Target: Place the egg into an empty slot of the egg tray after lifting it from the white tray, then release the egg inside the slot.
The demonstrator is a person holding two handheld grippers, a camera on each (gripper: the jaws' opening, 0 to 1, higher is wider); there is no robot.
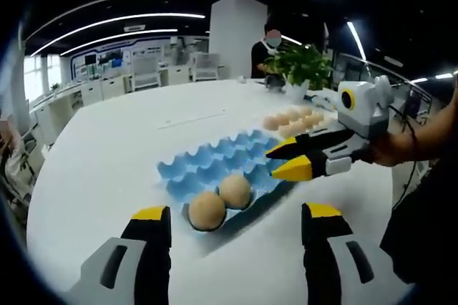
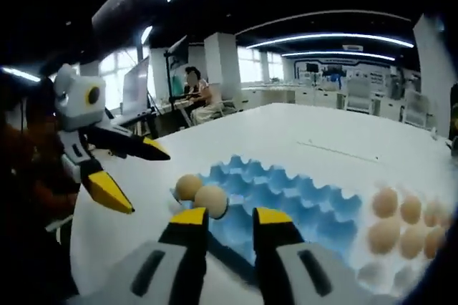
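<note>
Hovering over the blue egg tray [image 2: 286, 194], the right gripper [image 2: 229, 218] is released and empty; loose eggs [image 2: 401, 228] lie on its right, on the white tray [image 2: 372, 273]. The left gripper [image 1: 236, 212], also released, sits farther off.

The egg tray [image 1: 215, 165] is light blue, and the eggs [image 1: 220, 201] in it are tan. Both the left gripper [image 1: 232, 212] and right gripper [image 2: 230, 217] have grey bodies with black jaws tipped yellow, over a white table [image 1: 107, 155].
</note>
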